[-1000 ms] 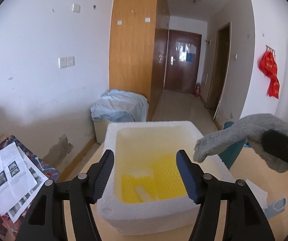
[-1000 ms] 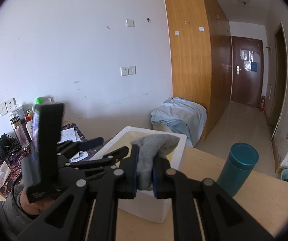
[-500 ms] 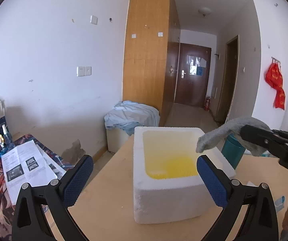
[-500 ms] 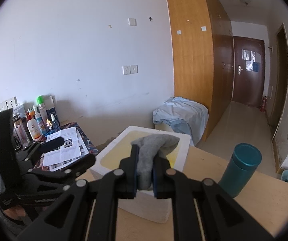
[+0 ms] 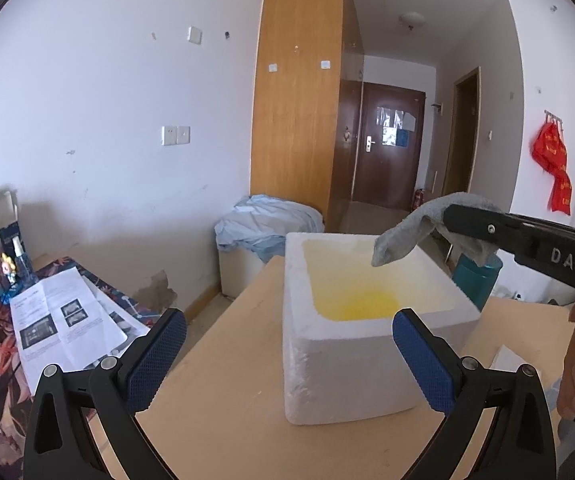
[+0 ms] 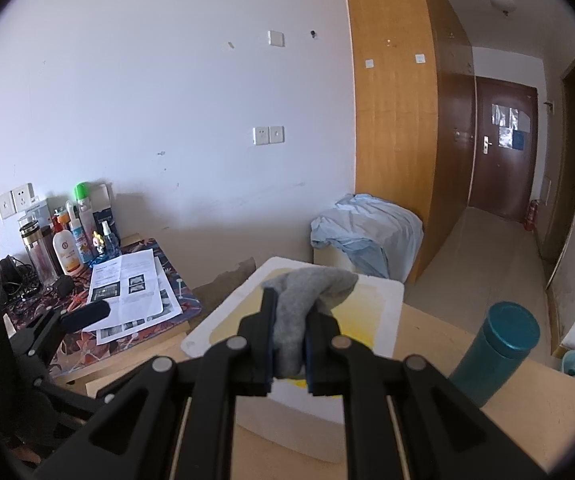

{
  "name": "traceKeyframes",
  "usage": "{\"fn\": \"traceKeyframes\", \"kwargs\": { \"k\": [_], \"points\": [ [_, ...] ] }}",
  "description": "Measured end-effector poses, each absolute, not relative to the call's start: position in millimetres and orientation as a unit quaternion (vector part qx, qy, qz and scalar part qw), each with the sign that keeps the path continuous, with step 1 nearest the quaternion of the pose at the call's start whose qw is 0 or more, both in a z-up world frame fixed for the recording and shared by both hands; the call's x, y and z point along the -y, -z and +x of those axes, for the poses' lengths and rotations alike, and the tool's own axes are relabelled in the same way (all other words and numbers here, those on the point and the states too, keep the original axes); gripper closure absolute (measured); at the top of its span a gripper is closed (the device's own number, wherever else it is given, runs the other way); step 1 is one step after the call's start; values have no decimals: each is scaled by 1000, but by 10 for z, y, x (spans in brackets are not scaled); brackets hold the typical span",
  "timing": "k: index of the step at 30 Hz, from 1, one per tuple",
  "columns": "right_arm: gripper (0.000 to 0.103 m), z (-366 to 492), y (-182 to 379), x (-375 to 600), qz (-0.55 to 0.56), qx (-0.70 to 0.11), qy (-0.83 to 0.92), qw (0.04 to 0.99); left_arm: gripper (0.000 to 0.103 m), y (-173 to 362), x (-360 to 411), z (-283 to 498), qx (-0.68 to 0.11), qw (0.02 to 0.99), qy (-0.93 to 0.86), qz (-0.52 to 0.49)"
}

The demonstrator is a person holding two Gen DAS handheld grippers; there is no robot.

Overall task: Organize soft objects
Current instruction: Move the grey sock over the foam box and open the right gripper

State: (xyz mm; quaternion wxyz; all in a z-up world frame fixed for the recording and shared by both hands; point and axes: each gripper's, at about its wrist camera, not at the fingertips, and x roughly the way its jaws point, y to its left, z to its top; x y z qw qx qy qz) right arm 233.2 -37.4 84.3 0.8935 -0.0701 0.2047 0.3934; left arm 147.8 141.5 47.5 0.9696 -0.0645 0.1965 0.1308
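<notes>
Left gripper (image 5: 289, 354) backed off foam box (image 5: 351, 376), now wide, right gripper (image 6: 289, 346) pinching grey sock (image 6: 307, 292) above rim

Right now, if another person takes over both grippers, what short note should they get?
Left gripper: open, empty, in front of the white foam box.
Right gripper: shut on the grey sock, holding it above the box's opening.
Box stands on the wooden table, a teal cup beside it.
Done: sock picked up and brought over the box.
Left: probably lower and release the sock inside; no other soft items for sorting are visible on the table.
</notes>
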Motion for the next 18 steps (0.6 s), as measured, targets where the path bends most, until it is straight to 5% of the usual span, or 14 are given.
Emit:
{"fn": "traceKeyframes", "kwargs": {
  "k": [18],
  "points": [
    [89,2660,-563,170,-79,-264,-382,882,0,-401,-1534,1398,-202,966,-141,-78]
  ]
}}
